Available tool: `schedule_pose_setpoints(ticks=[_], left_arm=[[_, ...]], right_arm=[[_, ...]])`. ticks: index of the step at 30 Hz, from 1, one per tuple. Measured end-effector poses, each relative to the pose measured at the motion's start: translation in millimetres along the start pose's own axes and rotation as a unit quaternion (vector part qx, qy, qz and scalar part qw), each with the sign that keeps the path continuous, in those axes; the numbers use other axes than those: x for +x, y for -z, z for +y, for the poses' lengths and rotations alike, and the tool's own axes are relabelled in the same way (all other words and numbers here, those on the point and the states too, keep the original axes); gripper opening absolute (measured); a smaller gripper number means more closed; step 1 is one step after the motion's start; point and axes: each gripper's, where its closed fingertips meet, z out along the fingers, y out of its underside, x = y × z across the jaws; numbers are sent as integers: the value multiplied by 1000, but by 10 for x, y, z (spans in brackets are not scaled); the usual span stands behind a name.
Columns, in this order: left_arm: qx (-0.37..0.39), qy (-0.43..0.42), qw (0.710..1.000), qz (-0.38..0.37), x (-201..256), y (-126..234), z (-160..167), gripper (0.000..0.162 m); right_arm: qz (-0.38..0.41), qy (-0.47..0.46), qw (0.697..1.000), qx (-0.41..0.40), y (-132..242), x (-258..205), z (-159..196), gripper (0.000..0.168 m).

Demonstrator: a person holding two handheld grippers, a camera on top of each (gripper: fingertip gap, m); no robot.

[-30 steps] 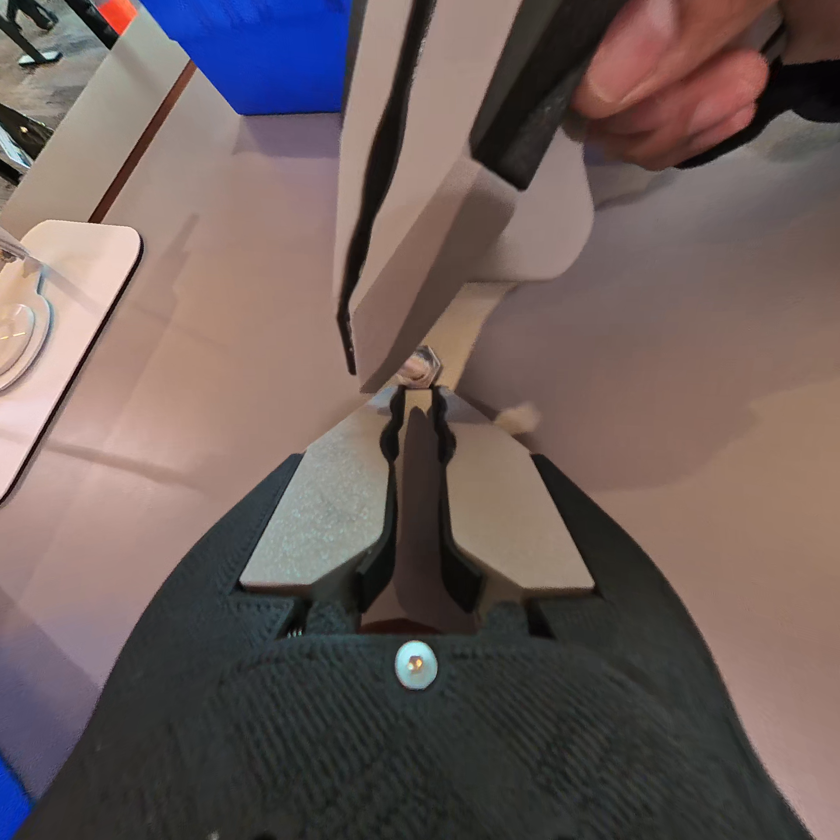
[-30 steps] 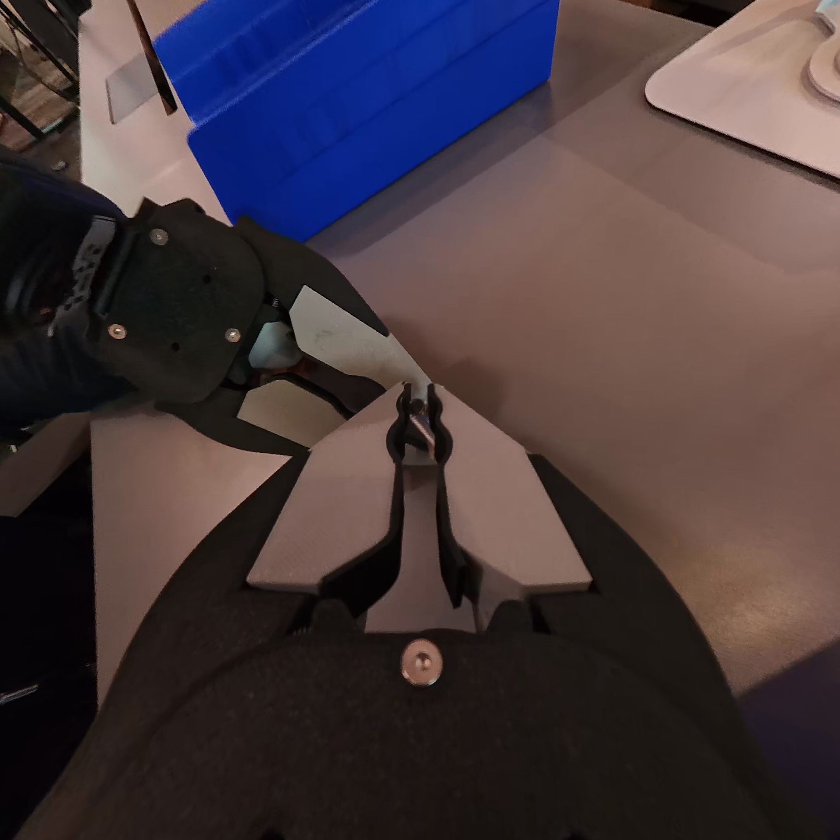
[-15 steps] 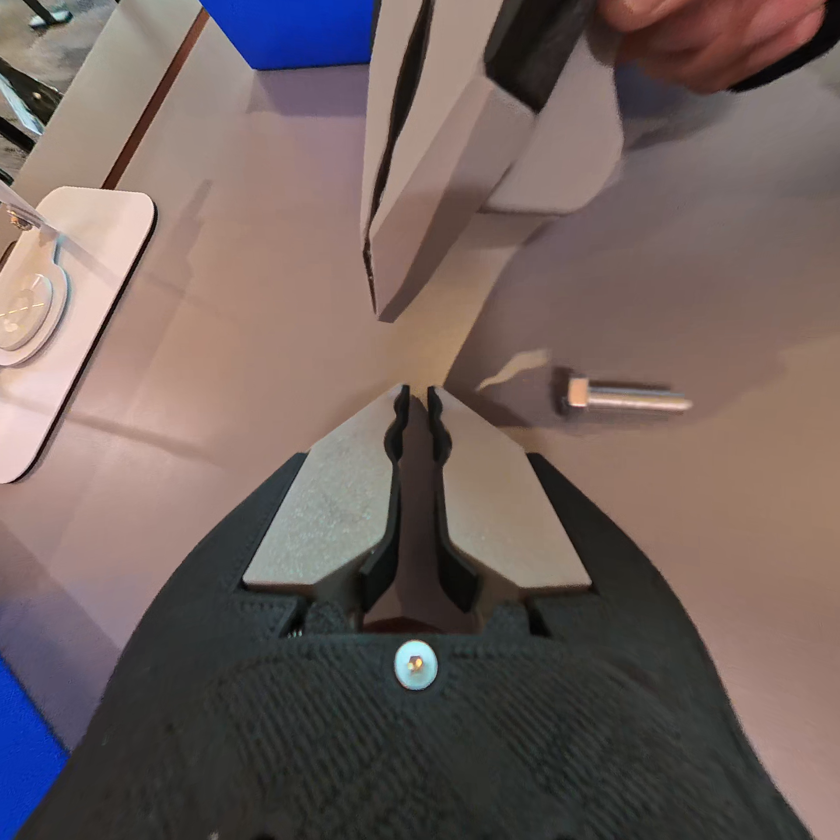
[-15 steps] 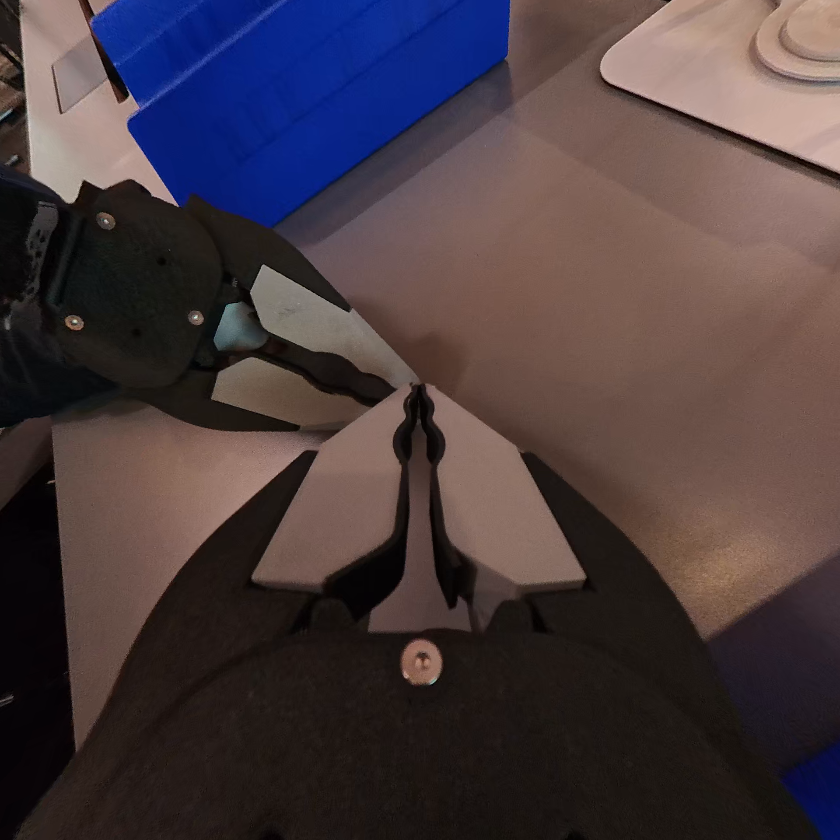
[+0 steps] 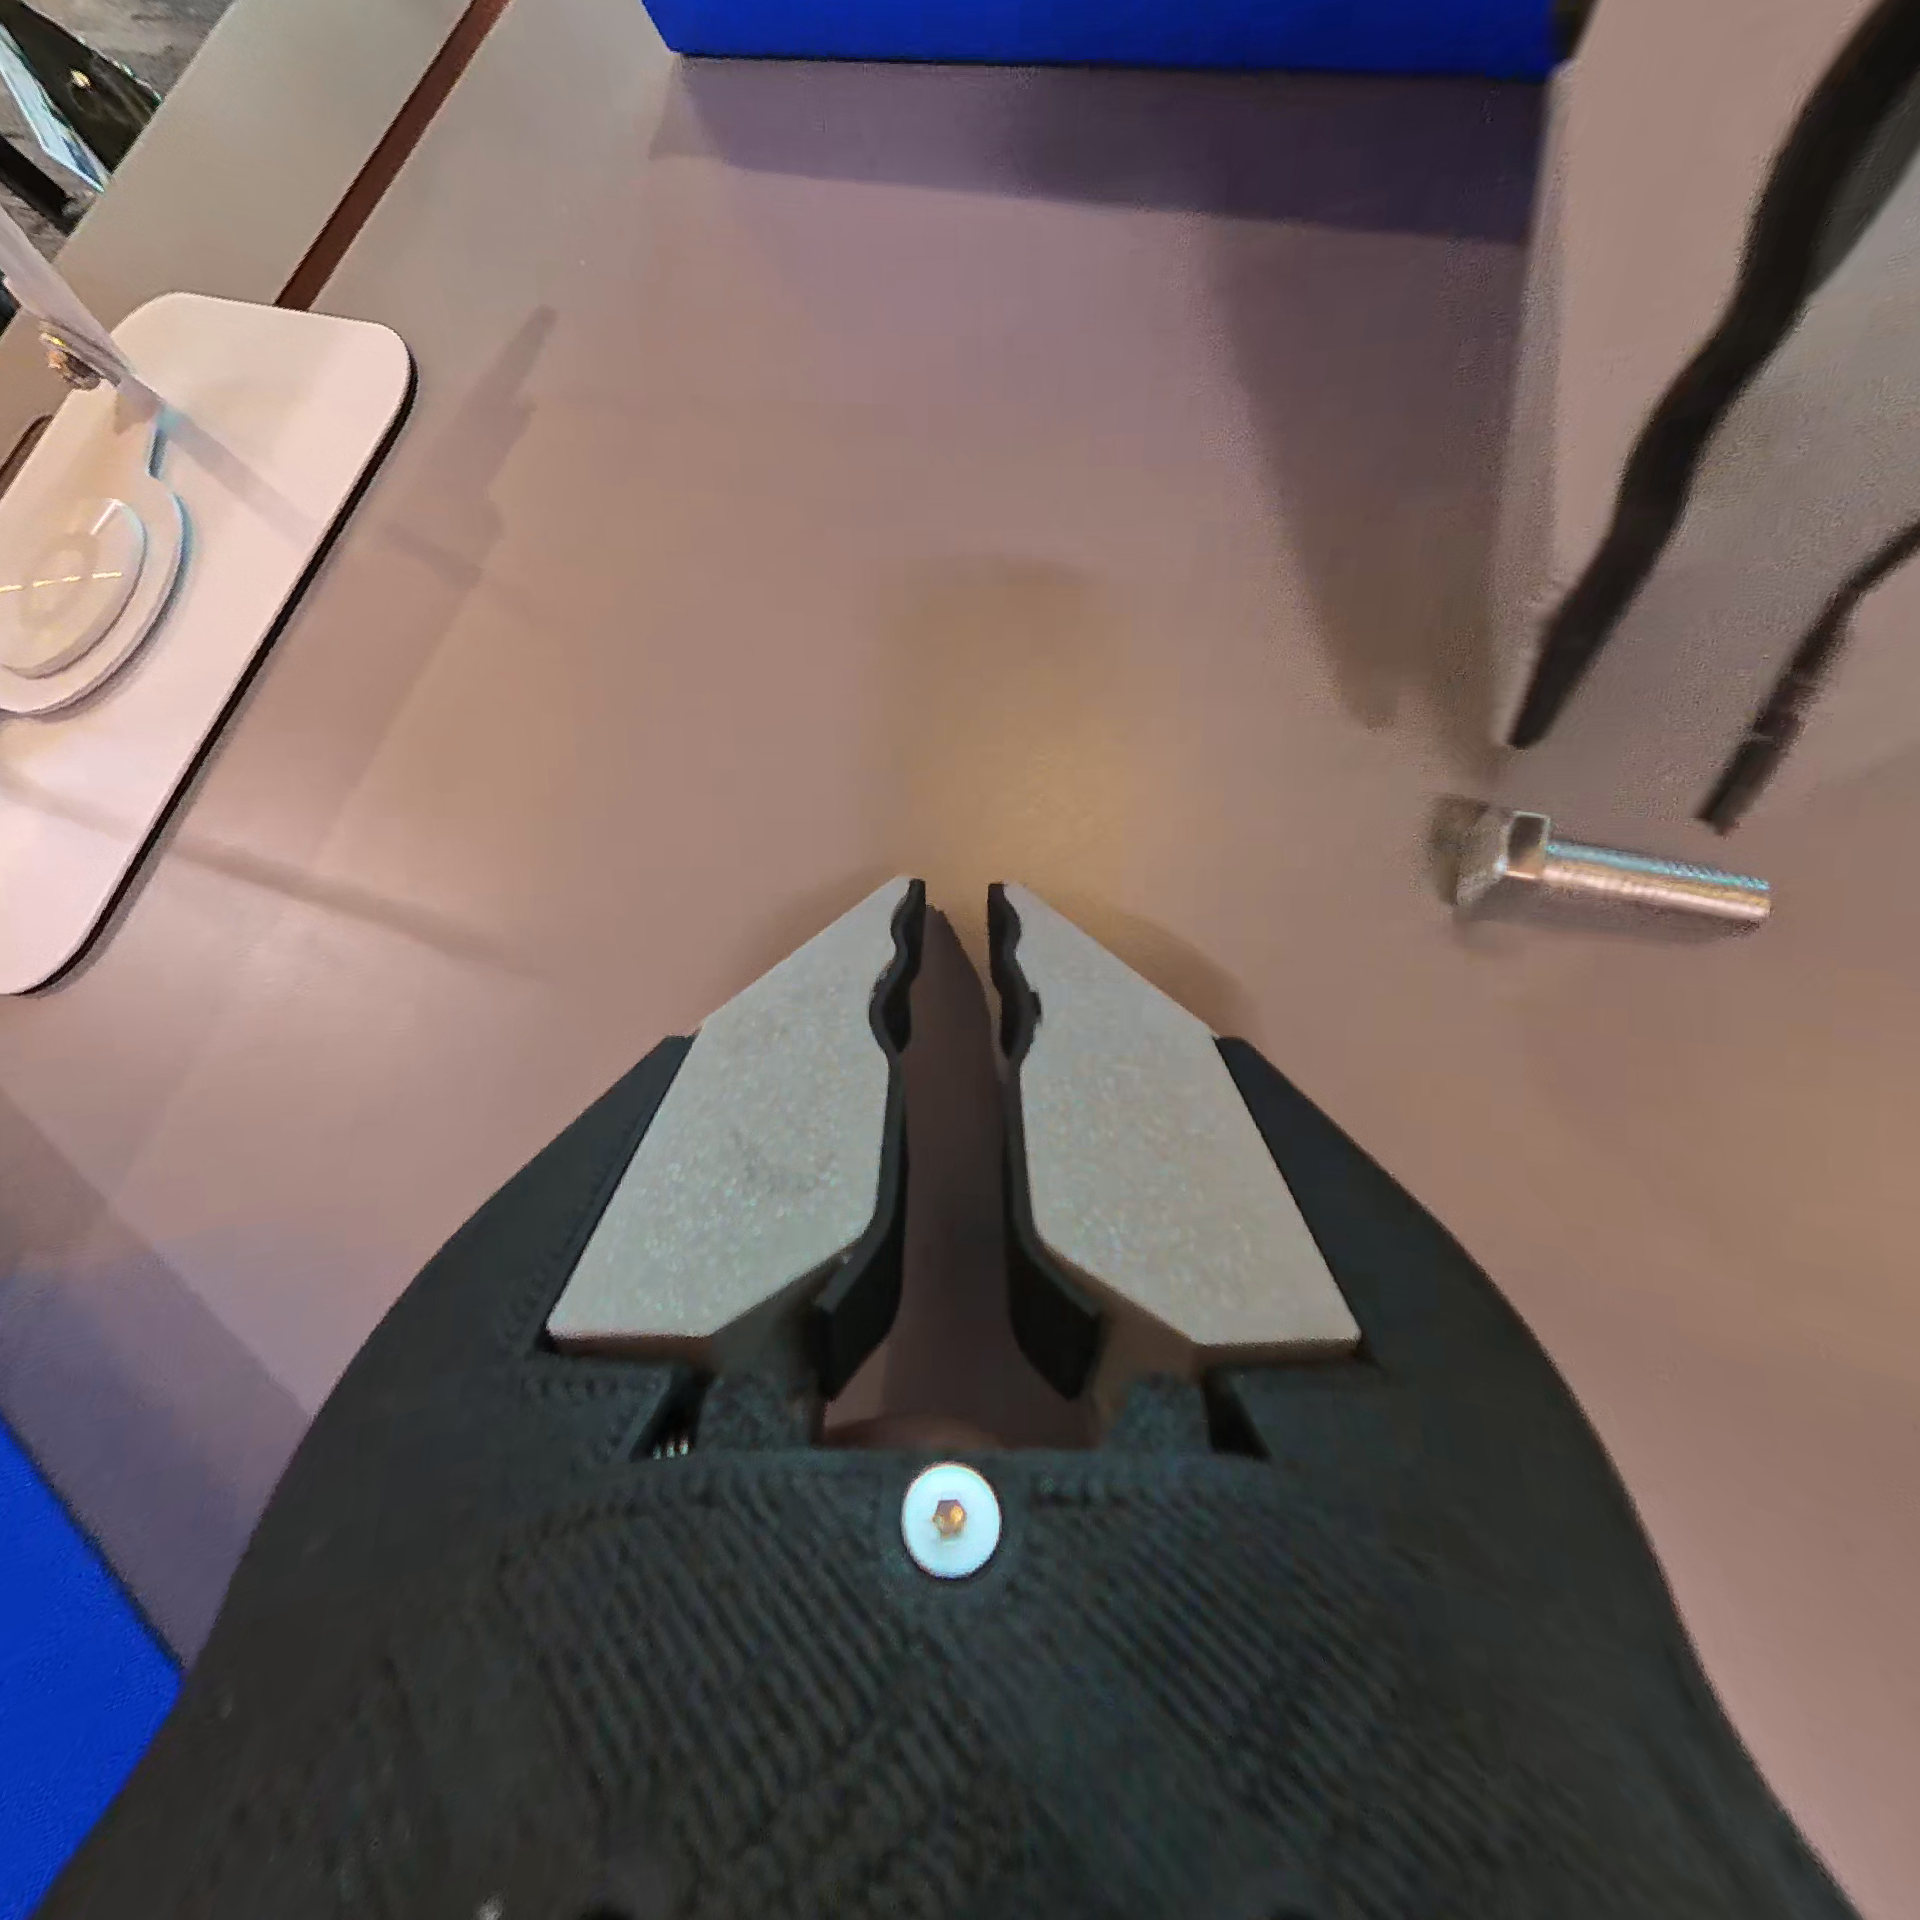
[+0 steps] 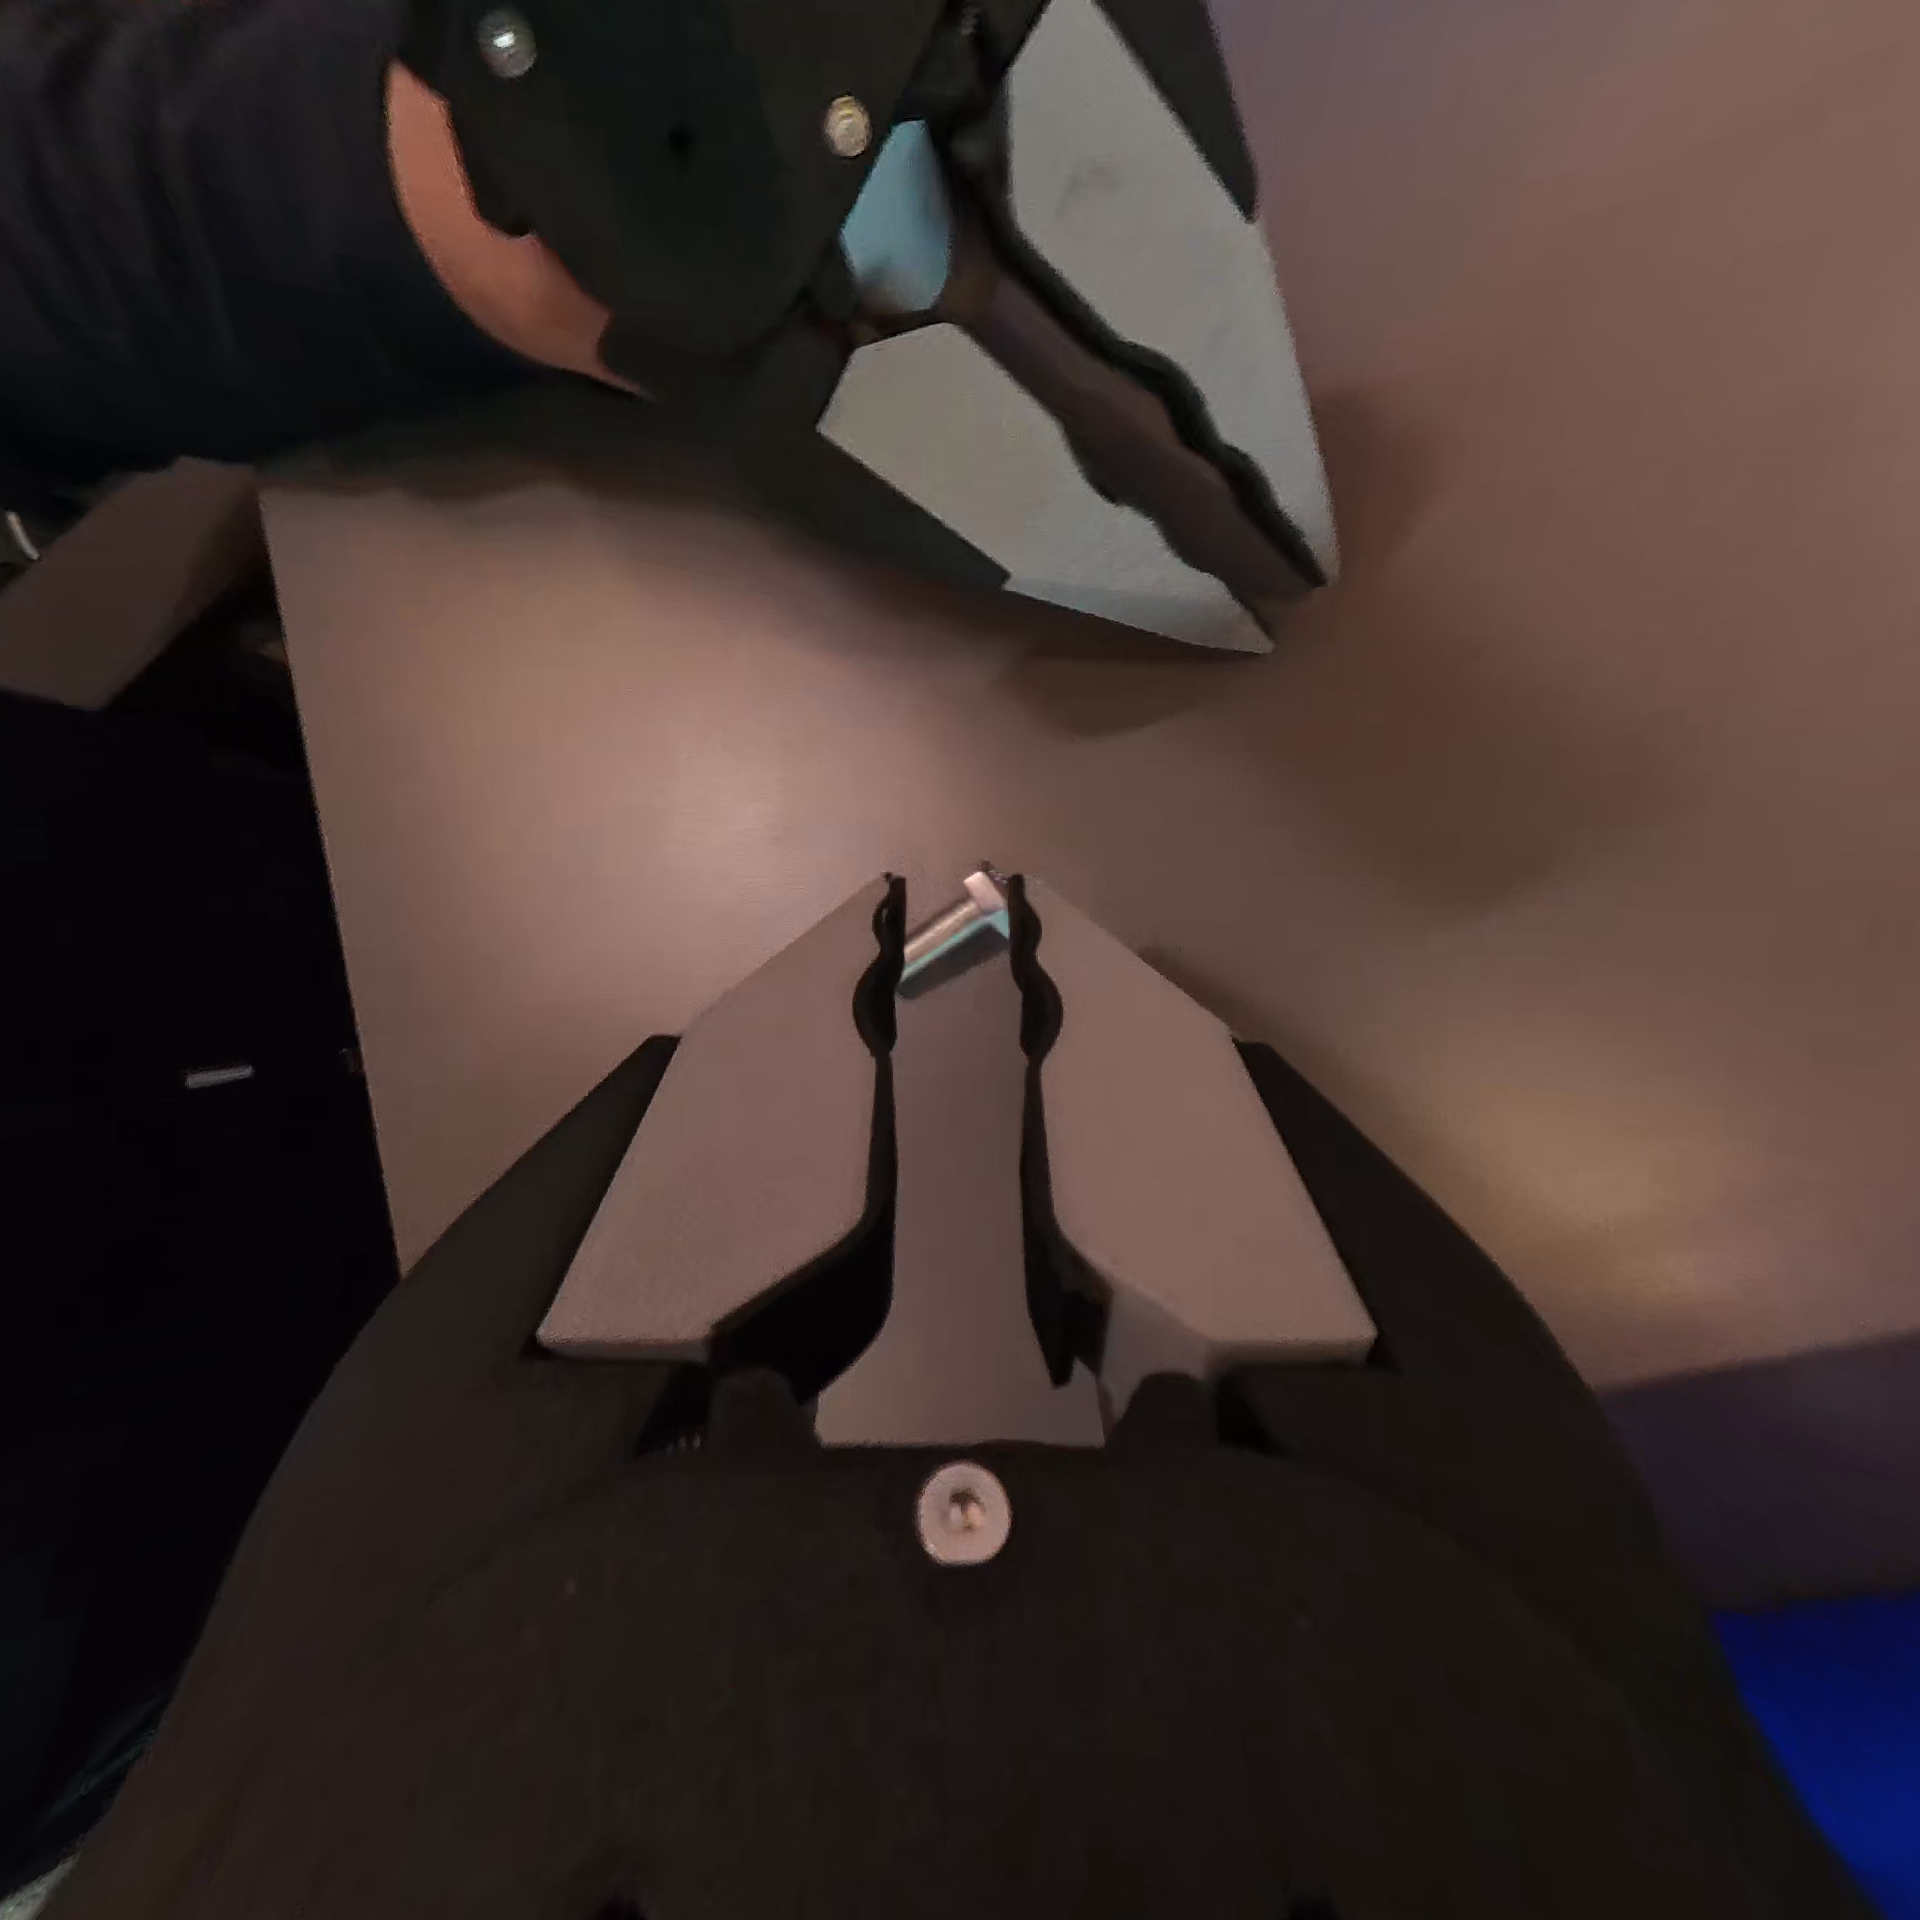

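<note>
A silver hex-head bolt (image 5: 1600, 868) lies flat on the brown table (image 5: 935, 520), to the right of my left gripper (image 5: 954, 894). The left gripper is narrowly open and empty, just above the table. My right gripper (image 6: 953, 883) is open and points down at the bolt (image 6: 951, 940), which shows between its fingertips without being gripped. In the left wrist view the right gripper (image 5: 1621, 779) hangs right over the bolt's head end. The left gripper (image 6: 1288, 608), held by a hand in a dark sleeve, shows at the top of the right wrist view.
A blue bin (image 5: 1091, 26) stands at the far side of the table. A white rounded board (image 5: 260, 499) with a clear fixture lies at the left. Another blue thing (image 5: 52, 1621) is at the near left. The table's edge (image 6: 312, 831) drops off at the left in the right wrist view. The left gripper's tips are roughly 10 cm from the right gripper's.
The bolt, held at both grippers' tips a second ago, now lies on the table. The right gripper closed empty, then opened and came down over the bolt. The left gripper drew away to the left.
</note>
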Motion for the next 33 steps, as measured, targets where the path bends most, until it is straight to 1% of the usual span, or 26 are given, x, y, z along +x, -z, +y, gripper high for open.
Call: schedule_pose_setpoints(ticks=[2, 5, 8, 10, 14, 17, 22, 24, 26, 28, 33], left_arm=[[4, -2, 1000, 7, 12, 7, -8, 10], [7, -7, 1000, 17, 49, 15, -21, 10], [10, -19, 1000, 21, 89, 24, -43, 10], [12, -27, 999, 21, 104, 33, -55, 10], [29, -54, 998, 17, 110, 107, -128, 10], [65, -76, 995, 13, 105, 220, -243, 10], [94, -69, 993, 14, 60, 323, -315, 11], [79, -62, 995, 14, 36, 291, -261, 12], [69, -62, 996, 11, 20, 250, -210, 12], [67, -59, 996, 18, 46, 215, -192, 12], [73, -57, 996, 0, -4, 221, -215, 16]], right_arm=[[-7, 18, 1000, -4, -28, -61, 15, 16], [13, 43, 999, -23, -133, -11, 67, 15], [18, 50, 997, -48, -232, 26, 156, 9], [12, 41, 998, -42, -252, 31, 139, 8], [-2, -9, 1000, -15, -265, 109, 77, 8], [-22, -53, 998, 13, -277, 163, 18, 8], [-43, -92, 992, 75, -190, 207, -152, 6], [-49, -102, 990, 87, -164, 219, -185, 6], [-23, -97, 992, 83, -176, 299, -160, 6], [-17, -102, 991, 89, -170, 330, -175, 6], [-25, -122, 981, 148, -3, 372, -329, 5]])
